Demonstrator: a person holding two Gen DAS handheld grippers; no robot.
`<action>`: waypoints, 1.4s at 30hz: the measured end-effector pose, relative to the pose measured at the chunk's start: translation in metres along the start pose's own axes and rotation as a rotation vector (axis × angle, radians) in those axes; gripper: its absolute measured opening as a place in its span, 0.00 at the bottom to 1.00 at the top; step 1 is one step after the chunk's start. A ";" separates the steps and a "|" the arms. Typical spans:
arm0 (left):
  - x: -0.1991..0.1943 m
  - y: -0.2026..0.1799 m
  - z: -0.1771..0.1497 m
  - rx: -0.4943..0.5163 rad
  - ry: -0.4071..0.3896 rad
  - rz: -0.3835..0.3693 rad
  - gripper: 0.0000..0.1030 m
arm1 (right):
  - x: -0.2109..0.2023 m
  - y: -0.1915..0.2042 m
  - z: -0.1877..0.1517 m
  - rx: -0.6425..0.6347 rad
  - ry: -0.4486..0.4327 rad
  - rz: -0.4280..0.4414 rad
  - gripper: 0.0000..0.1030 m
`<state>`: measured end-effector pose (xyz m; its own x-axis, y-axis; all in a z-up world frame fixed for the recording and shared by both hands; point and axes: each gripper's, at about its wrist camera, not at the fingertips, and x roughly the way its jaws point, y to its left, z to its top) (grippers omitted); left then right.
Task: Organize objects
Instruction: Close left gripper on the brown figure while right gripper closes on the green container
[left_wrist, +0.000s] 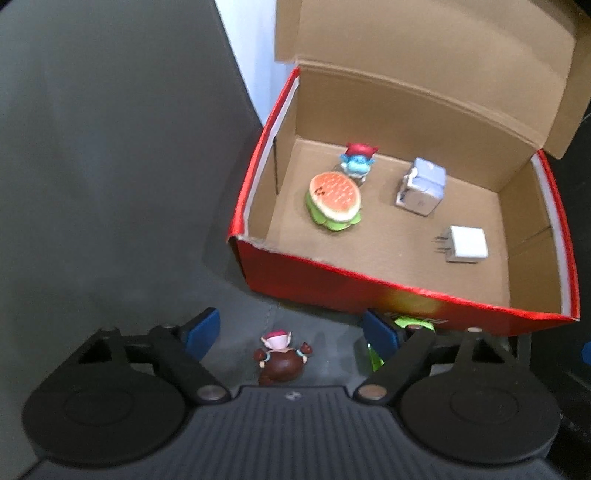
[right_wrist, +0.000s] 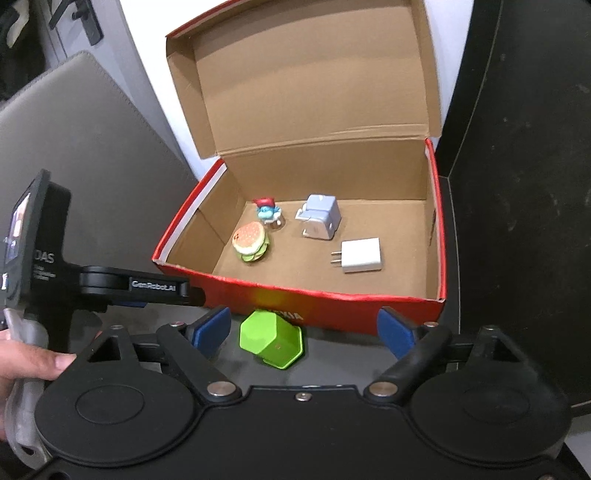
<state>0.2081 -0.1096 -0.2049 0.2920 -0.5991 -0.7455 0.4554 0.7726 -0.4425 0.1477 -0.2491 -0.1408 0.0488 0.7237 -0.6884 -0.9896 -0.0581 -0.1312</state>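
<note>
Jaws of the left gripper (left_wrist: 291, 334) stand wide apart, their blue pads clear of the small brown figurine (left_wrist: 282, 360) that lies on the dark desk (left_wrist: 110, 221) between them, nothing gripped. Jaws of the right gripper (right_wrist: 303, 330) are likewise well open around the green hexagonal block (right_wrist: 271, 343), which lies tipped on the desk nearer the left pad; neither pad presses on it. Both toys lie just in front of the red cardboard box (right_wrist: 332, 306), whose lid stands raised at the far side. Inside the box, a burger toy (right_wrist: 251, 242) sits near the left wall, a blue figurine with a red hat (right_wrist: 267, 212) just behind it, a grey-blue cube toy (right_wrist: 321, 221) toward the middle, and a white plug adapter (right_wrist: 360, 254) nearer the right wall. A person's hand (right_wrist: 22, 363) shows at the left edge of the right wrist view, holding the left gripper's handle.
</note>
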 end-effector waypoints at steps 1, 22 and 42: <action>0.004 0.001 -0.002 -0.007 0.006 0.003 0.79 | 0.002 0.000 -0.002 -0.006 0.003 -0.007 0.83; 0.055 0.015 -0.022 -0.122 0.071 0.029 0.68 | 0.025 0.012 -0.006 -0.037 0.038 -0.024 0.83; 0.029 0.012 -0.024 -0.080 0.032 0.010 0.44 | 0.078 0.038 -0.026 -0.179 0.076 -0.011 0.80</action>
<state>0.2020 -0.1125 -0.2438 0.2688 -0.5851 -0.7652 0.3837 0.7937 -0.4721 0.1169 -0.2123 -0.2184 0.0760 0.6713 -0.7373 -0.9494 -0.1772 -0.2592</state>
